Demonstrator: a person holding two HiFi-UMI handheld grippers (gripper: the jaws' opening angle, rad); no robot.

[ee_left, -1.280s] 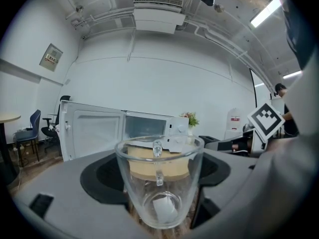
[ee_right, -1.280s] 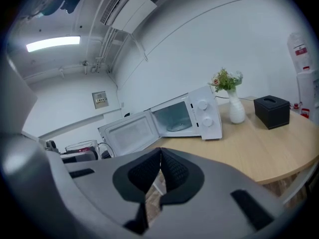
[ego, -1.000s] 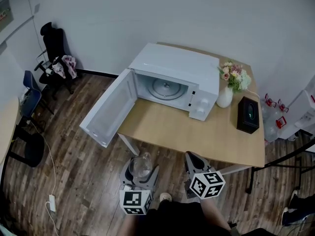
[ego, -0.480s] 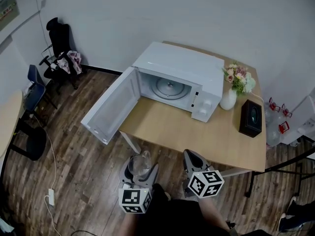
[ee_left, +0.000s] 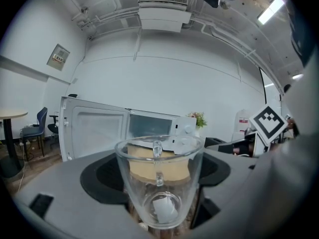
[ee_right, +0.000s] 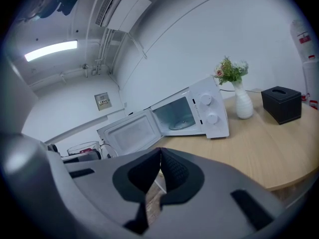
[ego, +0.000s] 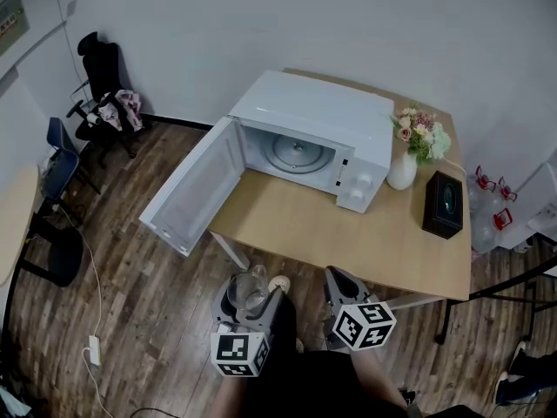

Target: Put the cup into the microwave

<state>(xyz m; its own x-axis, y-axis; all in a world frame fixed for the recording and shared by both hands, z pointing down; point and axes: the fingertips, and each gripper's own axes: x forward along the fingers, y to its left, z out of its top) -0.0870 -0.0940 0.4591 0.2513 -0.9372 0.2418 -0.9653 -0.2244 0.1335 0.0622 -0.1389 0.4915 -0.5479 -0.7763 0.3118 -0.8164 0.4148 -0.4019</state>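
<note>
A clear glass cup [ego: 248, 292] [ee_left: 159, 180] with a handle stands upright between the jaws of my left gripper [ego: 249, 304] [ee_left: 160, 203], which is shut on it, in front of the table's near edge over the floor. The cup [ee_right: 81, 148] also shows at the left of the right gripper view. The white microwave [ego: 309, 139] [ee_left: 164, 128] [ee_right: 192, 112] sits on the wooden table [ego: 348, 233] with its door [ego: 190, 188] swung wide open to the left and its glass turntable [ego: 294, 156] bare. My right gripper [ego: 341, 287] [ee_right: 158, 172] is shut and holds nothing, beside the left one.
A white vase of flowers [ego: 409, 151] and a black tissue box [ego: 440, 204] stand on the table right of the microwave. A black chair with clothes [ego: 103, 94] stands by the far wall at left. A round table [ego: 17, 225] is at the left edge.
The view has shifted slightly; both grippers keep about the same place, the cup still held. A shoe now shows on the floor by the left gripper.
</note>
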